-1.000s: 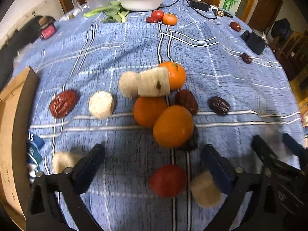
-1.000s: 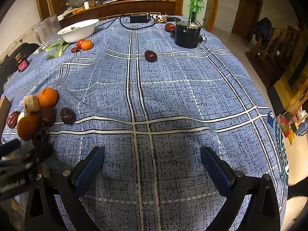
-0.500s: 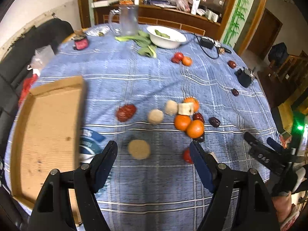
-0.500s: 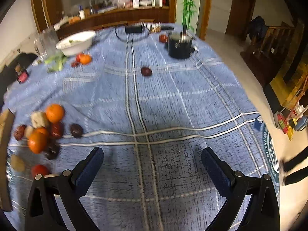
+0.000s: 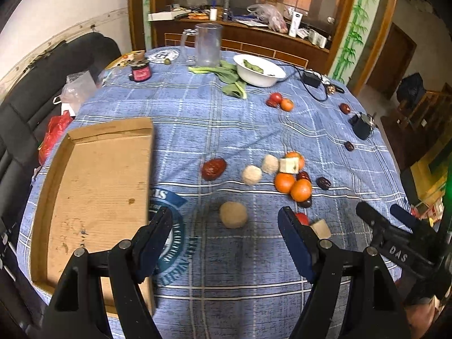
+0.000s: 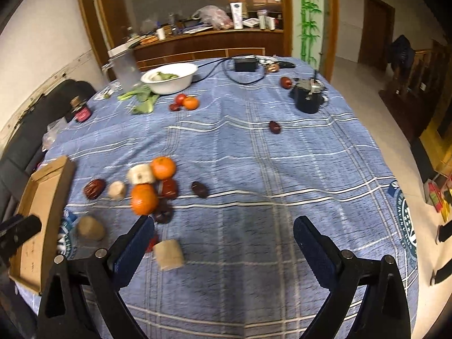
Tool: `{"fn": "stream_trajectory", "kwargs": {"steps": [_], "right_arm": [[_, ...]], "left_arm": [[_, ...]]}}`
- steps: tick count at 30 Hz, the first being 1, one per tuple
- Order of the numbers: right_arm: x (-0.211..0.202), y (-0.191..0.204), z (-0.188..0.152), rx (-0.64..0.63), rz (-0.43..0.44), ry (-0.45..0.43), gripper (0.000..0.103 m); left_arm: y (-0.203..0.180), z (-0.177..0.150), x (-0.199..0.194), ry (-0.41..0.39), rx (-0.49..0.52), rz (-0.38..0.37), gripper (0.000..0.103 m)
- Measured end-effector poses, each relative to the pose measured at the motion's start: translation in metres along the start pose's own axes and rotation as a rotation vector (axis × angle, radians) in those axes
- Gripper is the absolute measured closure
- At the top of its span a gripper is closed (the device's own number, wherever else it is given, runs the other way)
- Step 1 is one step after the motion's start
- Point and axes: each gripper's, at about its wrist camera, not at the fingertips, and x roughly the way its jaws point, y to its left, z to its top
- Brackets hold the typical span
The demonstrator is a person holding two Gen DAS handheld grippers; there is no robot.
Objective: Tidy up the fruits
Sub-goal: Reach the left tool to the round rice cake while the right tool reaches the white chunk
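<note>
Both tongs released, empty, above the surface (image 5: 254,130): left tongs (image 5: 226,226), right tongs (image 6: 223,234). Advise: centre on one orange (image 5: 301,189), clench gently, carry to box (image 5: 96,186).

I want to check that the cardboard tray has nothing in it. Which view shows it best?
The left wrist view: the cardboard tray lies nearly whole and flat-on, its floor bare, only the near corner hidden behind a gripper finger. The right wrist view catches just an oblique strip at its left edge.
</note>
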Motion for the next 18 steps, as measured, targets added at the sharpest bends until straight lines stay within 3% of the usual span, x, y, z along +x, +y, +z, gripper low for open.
{"fn": "stream_trajectory", "kwargs": {"steps": [11, 18], "right_arm": [[0.008, 0.021, -0.011, -0.023, 0.042, 0.044, 0.010], [0.016, 0.022, -0.024, -0.038, 0.026, 0.076, 0.011]], "left_arm": [[0.014, -0.001, 0.000, -0.010, 0.027, 0.015, 0.032], [0.028, -0.004, 0.015, 0.027, 0.004, 0.002, 0.032]]}}
